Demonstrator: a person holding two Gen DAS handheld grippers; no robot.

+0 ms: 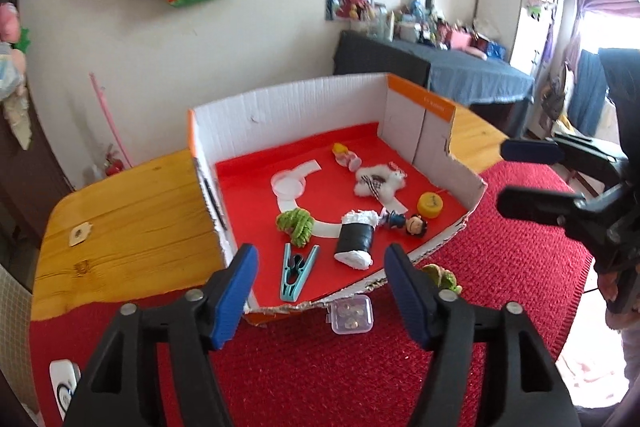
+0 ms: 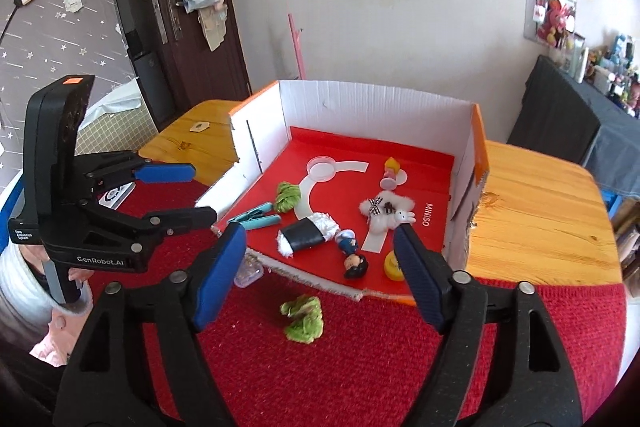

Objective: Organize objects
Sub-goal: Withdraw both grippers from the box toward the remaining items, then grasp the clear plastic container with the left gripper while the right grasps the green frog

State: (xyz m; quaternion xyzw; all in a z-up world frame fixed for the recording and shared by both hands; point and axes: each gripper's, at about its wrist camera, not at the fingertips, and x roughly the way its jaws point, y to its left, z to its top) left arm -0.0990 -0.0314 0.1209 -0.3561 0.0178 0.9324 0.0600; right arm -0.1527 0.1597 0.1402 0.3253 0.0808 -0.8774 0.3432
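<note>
A cut-open cardboard box [image 1: 280,115] with a red floor holds a green knitted piece [image 1: 295,225], a teal clothespin [image 1: 298,275], a black-and-white plush roll [image 1: 356,237], a small figurine [image 1: 404,223], a yellow cap [image 1: 430,205] and a white plush rabbit [image 1: 380,183]. In front of the box, on the red mat, lie a small clear plastic case [image 1: 352,315] and a second green knitted piece [image 2: 304,319]. My left gripper [image 1: 320,267] hovers open and empty above the case. My right gripper [image 2: 320,239] is open and empty above the box's torn front edge.
The box [image 2: 360,107] stands on a wooden table [image 1: 120,211] partly covered by a red knitted mat [image 1: 500,267]. A white device [image 1: 62,387] lies at the mat's left corner. A sleeve [image 2: 24,283] shows behind the left gripper [image 2: 200,195]. The right gripper [image 1: 520,179] enters at the right.
</note>
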